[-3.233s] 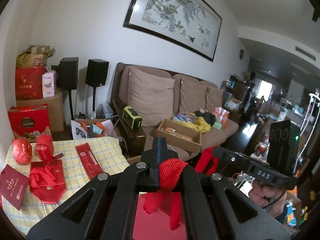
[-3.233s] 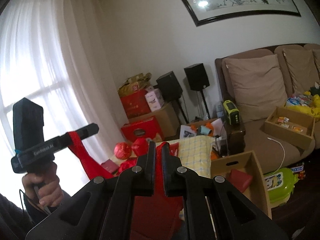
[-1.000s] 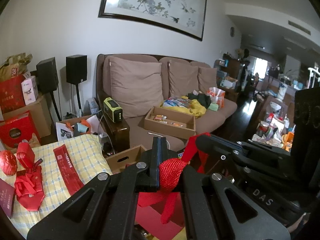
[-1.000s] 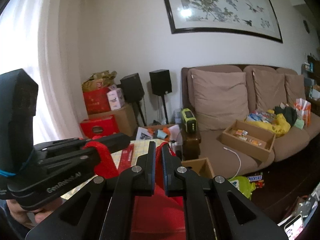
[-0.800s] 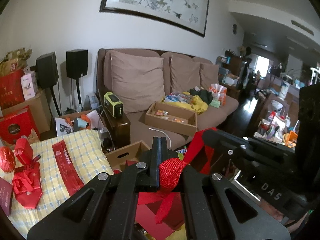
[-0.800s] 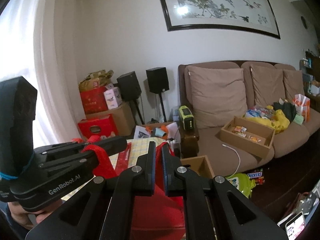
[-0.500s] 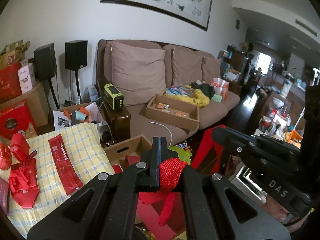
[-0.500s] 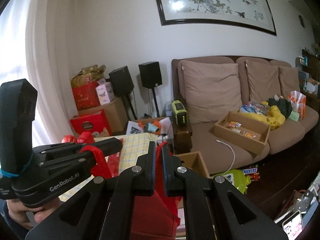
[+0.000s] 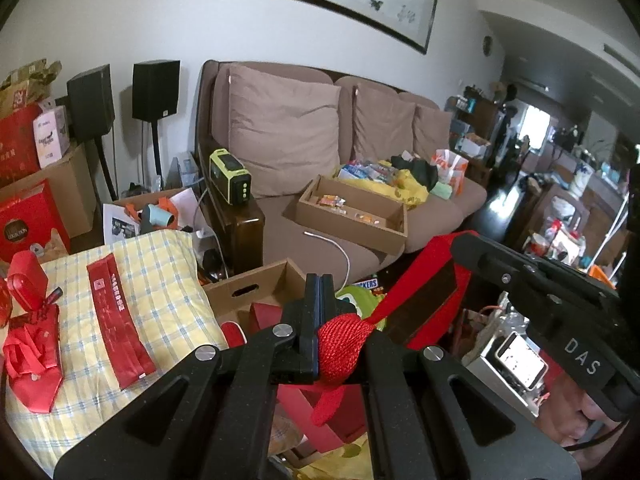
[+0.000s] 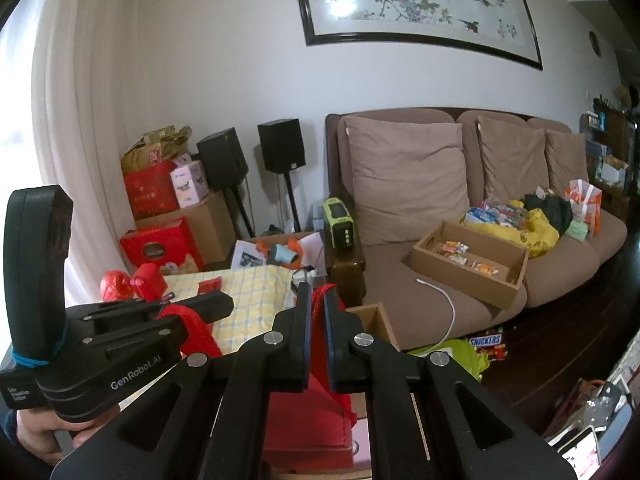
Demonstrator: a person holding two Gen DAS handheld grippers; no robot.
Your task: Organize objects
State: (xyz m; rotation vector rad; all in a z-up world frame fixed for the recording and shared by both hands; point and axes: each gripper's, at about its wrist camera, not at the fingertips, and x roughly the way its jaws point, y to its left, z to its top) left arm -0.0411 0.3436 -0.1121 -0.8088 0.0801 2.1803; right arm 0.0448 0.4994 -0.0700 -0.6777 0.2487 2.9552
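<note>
Both grippers (image 9: 318, 320) (image 10: 316, 320) clamp the red bag's (image 10: 308, 416) handles over the near box (image 9: 256, 284) — table (image 9: 160, 280) items remain.

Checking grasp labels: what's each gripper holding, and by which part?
Both hold one red bag. The left gripper is shut on its red cord handle; the right gripper pinches the bag's other red handle at the top.
</note>
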